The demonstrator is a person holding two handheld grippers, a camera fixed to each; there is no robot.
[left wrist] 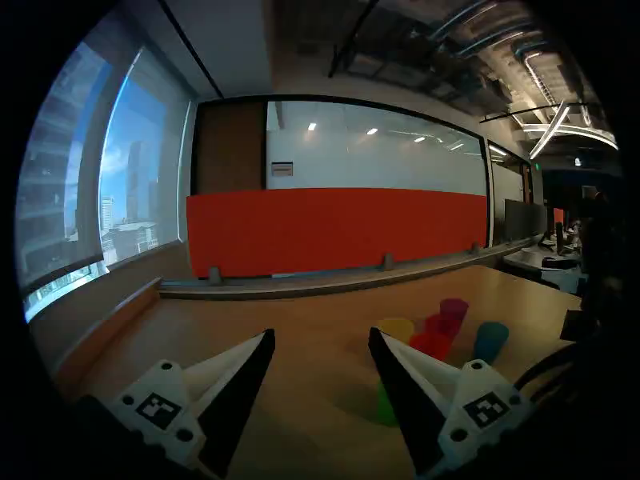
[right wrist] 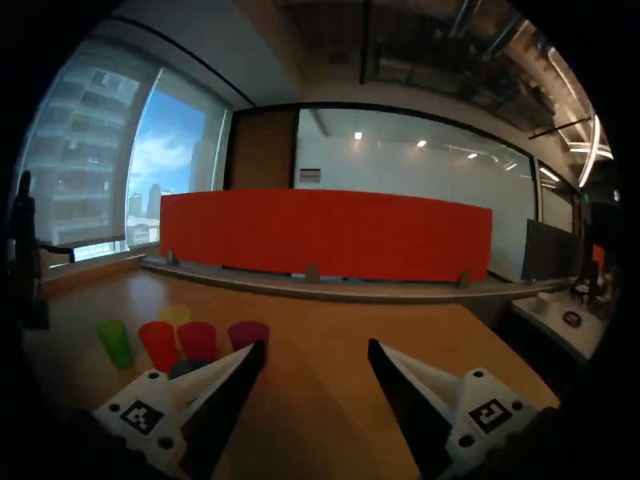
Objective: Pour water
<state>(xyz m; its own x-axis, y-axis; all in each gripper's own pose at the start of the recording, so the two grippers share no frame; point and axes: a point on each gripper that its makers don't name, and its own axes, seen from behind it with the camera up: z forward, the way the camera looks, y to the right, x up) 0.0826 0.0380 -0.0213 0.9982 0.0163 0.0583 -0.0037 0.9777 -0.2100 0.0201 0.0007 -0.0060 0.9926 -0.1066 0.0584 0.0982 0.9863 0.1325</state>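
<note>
Several small plastic cups stand clustered on a wooden table (left wrist: 320,304). In the left gripper view, ahead and to the right, I see a yellow cup (left wrist: 396,328), a red cup (left wrist: 432,344), a purple cup (left wrist: 454,309) and a blue cup (left wrist: 490,340); a green cup (left wrist: 386,404) peeks from behind my right finger. My left gripper (left wrist: 320,336) is open and holds nothing. In the right gripper view the green cup (right wrist: 116,342), red cup (right wrist: 160,344), purple cup (right wrist: 248,332) and yellow cup (right wrist: 174,314) stand ahead to the left. My right gripper (right wrist: 316,346) is open and holds nothing.
An orange divider panel (right wrist: 320,232) runs along the table's far edge, with a glass wall behind it and windows (left wrist: 136,184) to the left. Desks with monitors (right wrist: 552,252) stand off to the right. A dark upright shape (right wrist: 24,256) sits at the left edge.
</note>
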